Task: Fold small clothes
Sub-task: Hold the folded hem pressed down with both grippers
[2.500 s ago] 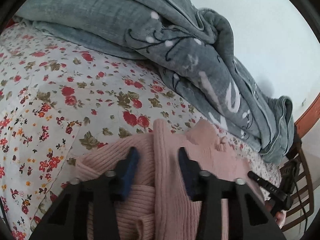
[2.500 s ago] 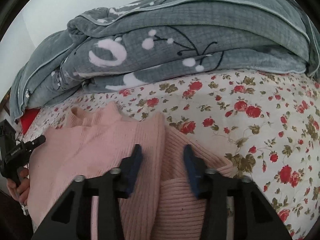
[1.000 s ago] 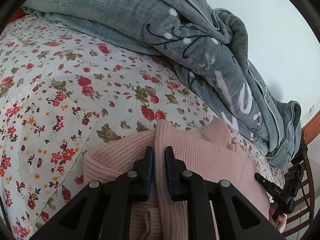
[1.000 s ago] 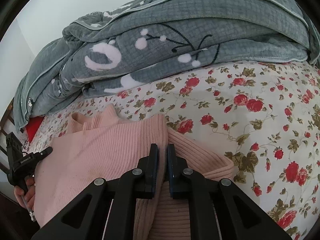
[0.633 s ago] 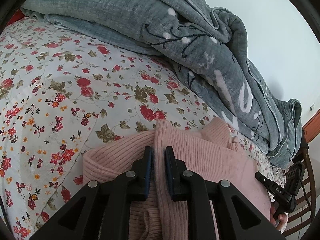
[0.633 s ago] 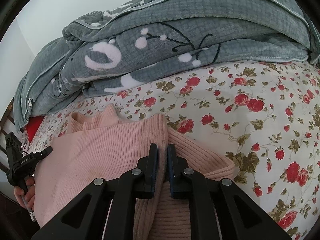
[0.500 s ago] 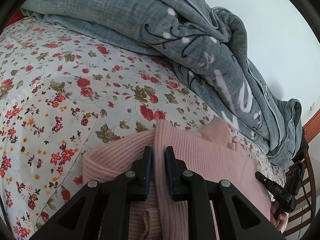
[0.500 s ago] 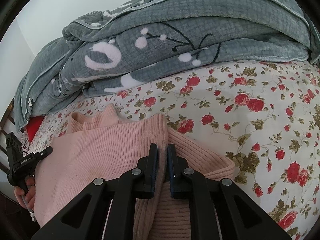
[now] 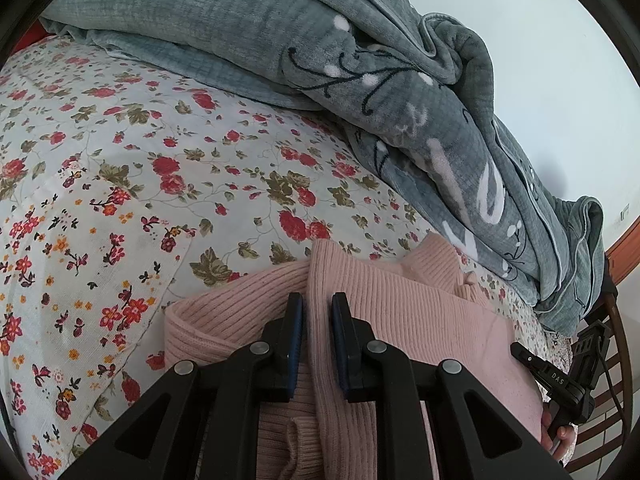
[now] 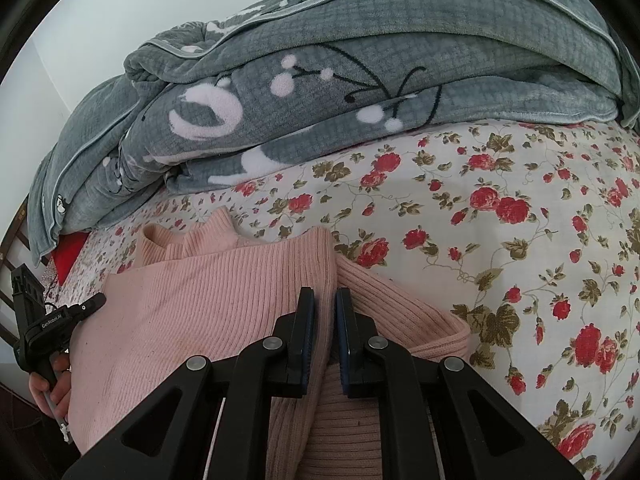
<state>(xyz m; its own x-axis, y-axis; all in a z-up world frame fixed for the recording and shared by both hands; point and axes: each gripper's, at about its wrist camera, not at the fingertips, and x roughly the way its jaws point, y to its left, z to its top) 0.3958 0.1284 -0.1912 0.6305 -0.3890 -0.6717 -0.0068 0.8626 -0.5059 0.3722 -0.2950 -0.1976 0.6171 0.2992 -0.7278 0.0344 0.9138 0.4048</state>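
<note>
A pink ribbed sweater lies on the flowered bedsheet, its collar toward the grey blanket. My left gripper is shut on a raised fold along the sweater's left side, where a sleeve lies folded in. In the right wrist view the same sweater fills the lower left. My right gripper is shut on the fold at its right side, over the other sleeve. Each view shows the opposite gripper's black handle in a hand at the frame's edge.
A thick grey blanket with white and black patterns is piled along the far side of the bed. The flowered sheet stretches bare to the right. A wooden frame and a white wall stand beyond the bed's end.
Earlier both grippers stood open astride the sweater's folds; both have since closed on the fabric. Over the last second nothing has moved.
</note>
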